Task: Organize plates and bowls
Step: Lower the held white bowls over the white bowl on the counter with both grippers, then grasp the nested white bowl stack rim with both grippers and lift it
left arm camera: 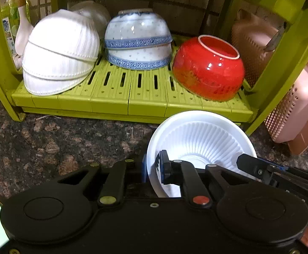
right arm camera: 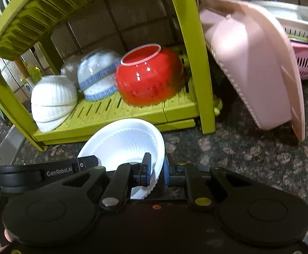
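I have one white ribbed bowl [left arm camera: 198, 139] pinched from both sides, and my guess is the step is to lift it off the worktop [left arm camera: 58, 144] and turn it over onto the green rack shelf [left arm camera: 120, 89]. To do that well I would raise both hands together, keep the pull even so the thin rim does not flex, and aim for the bare slats between the stacks.

Ahead and to the left of my tongs sits the stack of white bowls [left arm camera: 58, 55], upside down; further along, straight ahead, the blue-patterned bowls [left arm camera: 138, 40]; to the right, the red bowl [left arm camera: 209, 67], tilted against the shelf.

The left tongs [left arm camera: 154, 169] are clamped on the bowl's left rim, one pad inside the bowl and one outside. The right tongs [right arm camera: 156, 169] are clamped on its right rim in the same way. The bowl hangs between them, just short of the shelf's front edge.
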`<state>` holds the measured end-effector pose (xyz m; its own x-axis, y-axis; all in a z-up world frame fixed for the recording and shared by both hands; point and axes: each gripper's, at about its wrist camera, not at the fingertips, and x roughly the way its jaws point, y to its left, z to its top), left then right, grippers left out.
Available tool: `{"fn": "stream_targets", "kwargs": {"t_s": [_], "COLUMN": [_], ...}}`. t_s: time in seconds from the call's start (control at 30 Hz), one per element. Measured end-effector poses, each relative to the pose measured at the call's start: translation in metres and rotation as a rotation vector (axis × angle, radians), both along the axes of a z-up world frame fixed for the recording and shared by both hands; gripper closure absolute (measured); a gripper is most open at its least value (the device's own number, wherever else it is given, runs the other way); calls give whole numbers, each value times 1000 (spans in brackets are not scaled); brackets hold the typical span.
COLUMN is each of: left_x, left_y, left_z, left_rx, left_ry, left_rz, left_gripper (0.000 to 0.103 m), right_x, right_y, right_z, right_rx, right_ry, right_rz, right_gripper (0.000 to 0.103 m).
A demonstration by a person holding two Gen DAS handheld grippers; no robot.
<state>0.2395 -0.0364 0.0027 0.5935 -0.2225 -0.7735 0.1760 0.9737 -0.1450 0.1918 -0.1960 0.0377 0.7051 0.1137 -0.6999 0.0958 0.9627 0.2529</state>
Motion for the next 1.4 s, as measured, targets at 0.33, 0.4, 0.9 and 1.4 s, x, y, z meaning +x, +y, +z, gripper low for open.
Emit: {"fn": "stream_targets", "kwargs": {"t_s": [0.33, 0.4, 0.9, 1.4], "left_x": [-26, -32, -88, -126], "left_y": [2, 3, 26, 22], "left_z": [33, 41, 73, 62], "left_rx": [-2, 0, -6, 57], "left_ry": [-94, -116, -132, -84], "left_rz": [-1, -1, 5, -54], "left_gripper": [87, 87, 87, 87], "right_x": [-18, -24, -87, -129], "right_y": [-1, 0, 18, 22], "right_z": [25, 31, 60, 54], "right_rx": [18, 20, 6, -35], "right_ry": [-89, -108, -152, -105], "right_rz": [-6, -4, 58, 87], "right_gripper": [88, 88, 88, 88]}}
